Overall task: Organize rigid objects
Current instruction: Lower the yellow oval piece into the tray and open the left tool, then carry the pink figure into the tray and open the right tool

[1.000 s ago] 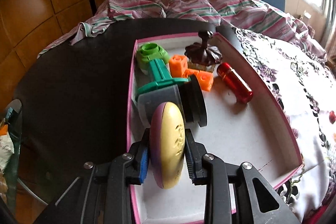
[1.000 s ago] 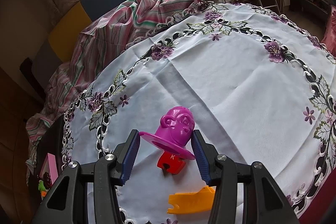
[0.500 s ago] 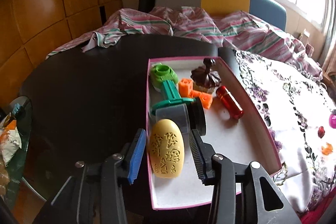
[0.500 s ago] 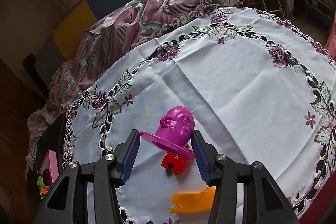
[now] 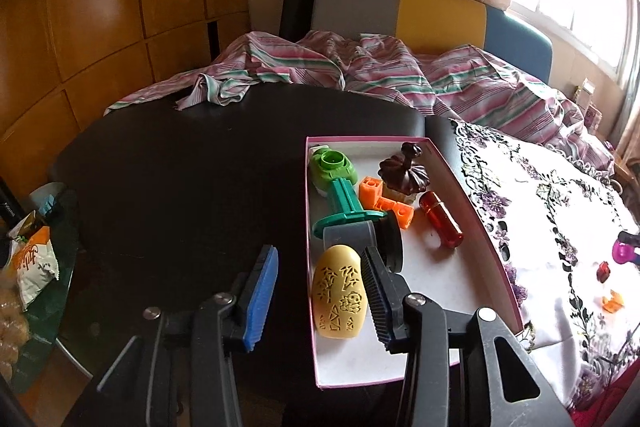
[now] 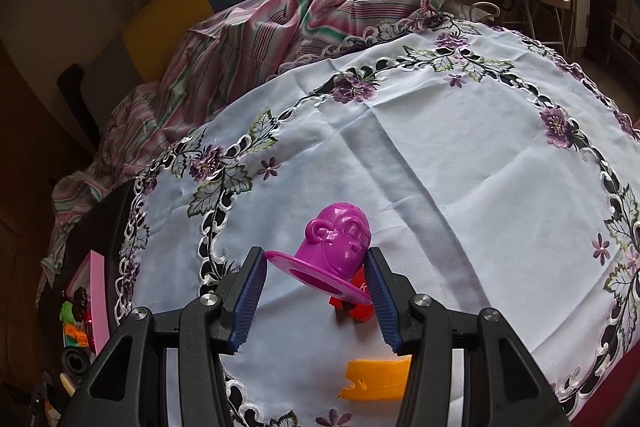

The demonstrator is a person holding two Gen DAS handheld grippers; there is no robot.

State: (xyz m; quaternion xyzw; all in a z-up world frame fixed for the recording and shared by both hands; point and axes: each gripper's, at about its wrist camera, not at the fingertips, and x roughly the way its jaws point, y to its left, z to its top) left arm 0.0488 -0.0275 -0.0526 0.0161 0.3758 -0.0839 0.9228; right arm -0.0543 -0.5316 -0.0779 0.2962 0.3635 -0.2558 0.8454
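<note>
Fingers of the left gripper stand wide apart with nothing between them, one blue pad over the dark bench, the other beside the yellow oval piece; that piece lies flat inside the pink-rimmed box at its near left wall, apparently released there so it sits with the other collected items; beyond it in the box are a grey cylinder, a green funnel-shaped toy, orange blocks, a dark brown knobbed lid and a red capsule.

Fingers of the right gripper are closed onto the purple monkey mould, pinching its flat brim from both sides, a hold that looks suited to carrying it toward the box; a red block and an orange flat piece lie on the flowered tablecloth nearer the camera than the mould, not yet gathered; the box shows far left of the mould.
</note>
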